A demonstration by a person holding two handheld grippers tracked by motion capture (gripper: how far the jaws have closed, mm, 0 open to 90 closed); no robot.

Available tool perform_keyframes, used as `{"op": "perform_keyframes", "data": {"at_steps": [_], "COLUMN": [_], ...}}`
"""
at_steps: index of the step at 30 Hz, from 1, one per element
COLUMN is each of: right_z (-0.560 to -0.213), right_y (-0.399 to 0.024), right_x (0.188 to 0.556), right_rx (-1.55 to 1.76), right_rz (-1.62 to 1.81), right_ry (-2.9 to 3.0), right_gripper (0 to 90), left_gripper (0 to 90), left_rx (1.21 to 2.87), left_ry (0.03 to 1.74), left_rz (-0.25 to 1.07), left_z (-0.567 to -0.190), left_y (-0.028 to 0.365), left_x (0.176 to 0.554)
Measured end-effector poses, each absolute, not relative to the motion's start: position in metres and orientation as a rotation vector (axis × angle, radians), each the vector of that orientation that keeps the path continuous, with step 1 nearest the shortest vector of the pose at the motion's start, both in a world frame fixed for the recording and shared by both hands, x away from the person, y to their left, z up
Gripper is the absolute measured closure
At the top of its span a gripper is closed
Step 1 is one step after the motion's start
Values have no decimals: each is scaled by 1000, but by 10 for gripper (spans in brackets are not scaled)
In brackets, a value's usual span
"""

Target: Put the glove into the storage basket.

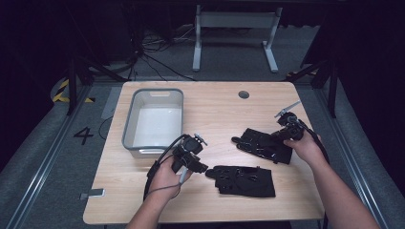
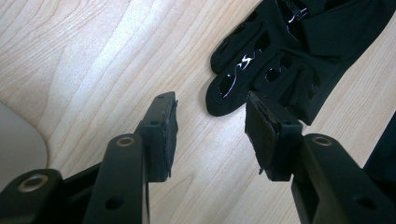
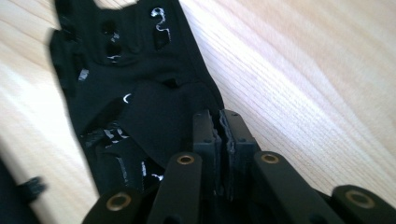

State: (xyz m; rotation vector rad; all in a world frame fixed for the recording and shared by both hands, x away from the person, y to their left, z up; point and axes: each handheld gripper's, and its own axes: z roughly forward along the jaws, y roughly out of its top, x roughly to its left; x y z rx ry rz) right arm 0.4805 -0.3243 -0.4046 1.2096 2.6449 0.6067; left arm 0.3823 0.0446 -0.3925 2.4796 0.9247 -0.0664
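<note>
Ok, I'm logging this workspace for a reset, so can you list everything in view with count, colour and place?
Gloves: two, black. One lies flat near the table's front edge, between the hands; the other lies right of centre, its edge at the right gripper.
Bin: one, grey with a pale inside, on the table's left half, nothing visible inside.
Table: one, light wood, a round dark hole near its far edge.
White frame: one, on the floor beyond the table.
Left gripper: black, jaws apart over bare wood, just short of the near glove's fingertips.
Right gripper: black, jaws closed on the far glove's edge.
Hands: two, one on each gripper.
</note>
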Motion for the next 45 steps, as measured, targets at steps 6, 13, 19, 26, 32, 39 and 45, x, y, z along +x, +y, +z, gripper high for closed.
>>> {"op": "perform_keyframes", "data": {"at_steps": [6, 13, 19, 26, 32, 39, 45], "right_z": [-376, -352, -338, -327, -328, -332, -340], "right_y": [-318, -307, -295, -274, -261, -254, -250], "right_x": [458, 437, 419, 400, 391, 385, 382], "right_rx": [1113, 1002, 917, 803, 747, 717, 705], "right_rz": [681, 719, 778, 810, 830, 838, 832], "right_ry": [2607, 2578, 2563, 2587, 2608, 2623, 2634], "right_gripper": [856, 859, 859, 858, 858, 858, 858], "left_gripper": [538, 539, 539, 539, 539, 539, 540], "left_rx": [2486, 2482, 2479, 2477, 2469, 2467, 2458], "left_ry": [916, 923, 922, 920, 923, 930, 936], "left_rz": [-68, -68, -68, -67, -67, -63, -60], "left_z": [-393, -393, -392, -392, -390, -390, -389], "left_y": [42, 43, 44, 44, 46, 47, 50], "left_x": [381, 382, 382, 381, 381, 382, 383]}}
